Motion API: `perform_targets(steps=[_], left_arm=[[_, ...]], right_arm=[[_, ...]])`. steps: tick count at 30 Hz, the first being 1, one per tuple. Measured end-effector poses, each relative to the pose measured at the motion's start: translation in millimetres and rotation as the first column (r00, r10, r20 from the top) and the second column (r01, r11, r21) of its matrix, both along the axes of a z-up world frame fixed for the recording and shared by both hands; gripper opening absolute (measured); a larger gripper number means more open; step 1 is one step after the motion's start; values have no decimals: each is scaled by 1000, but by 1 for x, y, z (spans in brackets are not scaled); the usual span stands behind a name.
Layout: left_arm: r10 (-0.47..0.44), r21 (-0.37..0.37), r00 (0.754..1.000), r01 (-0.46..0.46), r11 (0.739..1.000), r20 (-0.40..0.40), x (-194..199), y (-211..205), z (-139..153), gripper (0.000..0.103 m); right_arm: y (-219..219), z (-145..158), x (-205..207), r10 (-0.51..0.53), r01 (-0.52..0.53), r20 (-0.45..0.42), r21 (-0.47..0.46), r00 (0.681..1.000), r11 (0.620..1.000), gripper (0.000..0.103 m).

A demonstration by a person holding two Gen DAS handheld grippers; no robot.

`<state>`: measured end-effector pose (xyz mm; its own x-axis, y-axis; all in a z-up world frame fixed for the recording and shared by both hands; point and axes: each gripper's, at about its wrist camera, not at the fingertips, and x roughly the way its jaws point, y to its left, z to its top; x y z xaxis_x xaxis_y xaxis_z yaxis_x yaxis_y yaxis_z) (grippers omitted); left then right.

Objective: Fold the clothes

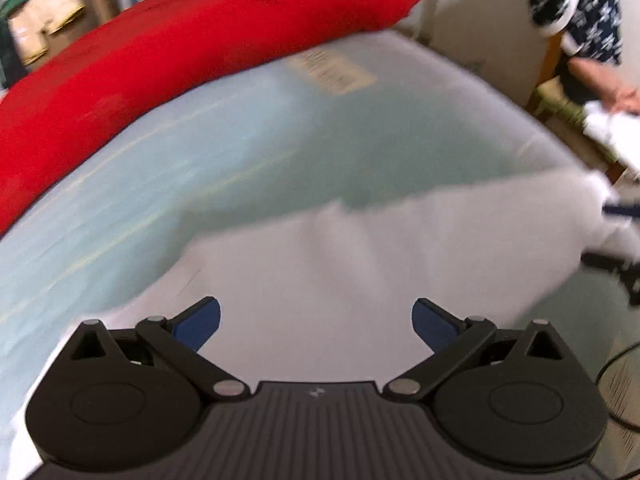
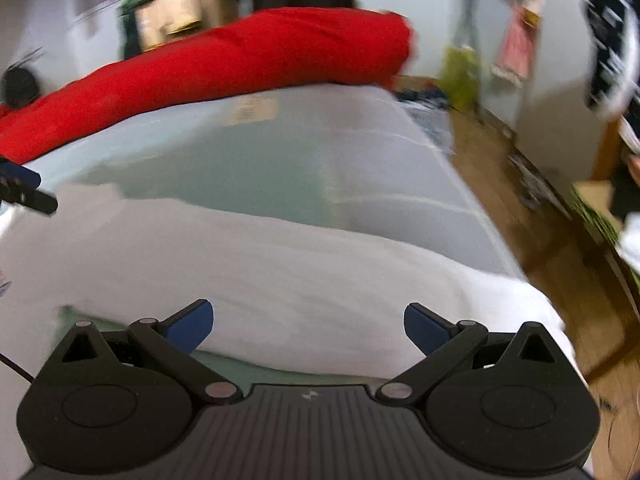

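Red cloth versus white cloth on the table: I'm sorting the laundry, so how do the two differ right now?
The red cloth lies along the far edge of the table; the white cloth lies at the near edge, under both open hand-held grippers. The red cloth looks bunched into a long, thick roll; the white cloth is spread flatter, with shallow wrinkles. Both rest on the pale blue-green tabletop, and neither is gripped.

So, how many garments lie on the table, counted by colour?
White: 1, the white cloth near both open grippers, left and right.
Red: 1, the red cloth along the far edge of the table.
Total: 2.
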<state>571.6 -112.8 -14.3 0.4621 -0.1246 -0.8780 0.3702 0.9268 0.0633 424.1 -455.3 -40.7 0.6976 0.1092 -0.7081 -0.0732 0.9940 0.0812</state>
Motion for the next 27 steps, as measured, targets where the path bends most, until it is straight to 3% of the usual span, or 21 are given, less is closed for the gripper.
perform_targets(steps=[3,6,9,13,16,17,22,27], left_arm=[[85,52,996,-83,995,-27,-31,35,1,102],[175,52,983,-172,984,-54,-56,66,-8,102],[254,6,964,-254,967,-81,-75,91,-22,102],[281,25,955,-279,960,-92,-97,101,-44,102],[344,-82,930,-356,931,-128,-115,122,-58,102],[345,-97,932,-356,930,-111,-121,126,-57,102],[350,-98,929,-362,927,-120,-130,142,-48,102],[399,-181,916,-400,898,-46,-109,176,-35,102]], right_arm=[[44,8,8,135,-136,18,32,991,990,103],[92,8,21,262,-263,37,49,964,963,103],[129,-6,35,340,-340,25,34,940,940,103],[172,-27,50,430,-430,-9,8,903,903,103],[163,-36,36,438,-438,-28,-48,899,897,103],[159,-35,30,437,-439,-40,-61,899,897,103],[143,-22,16,374,-387,-127,-100,919,917,103],[171,5,15,384,-386,-42,-106,923,916,103]])
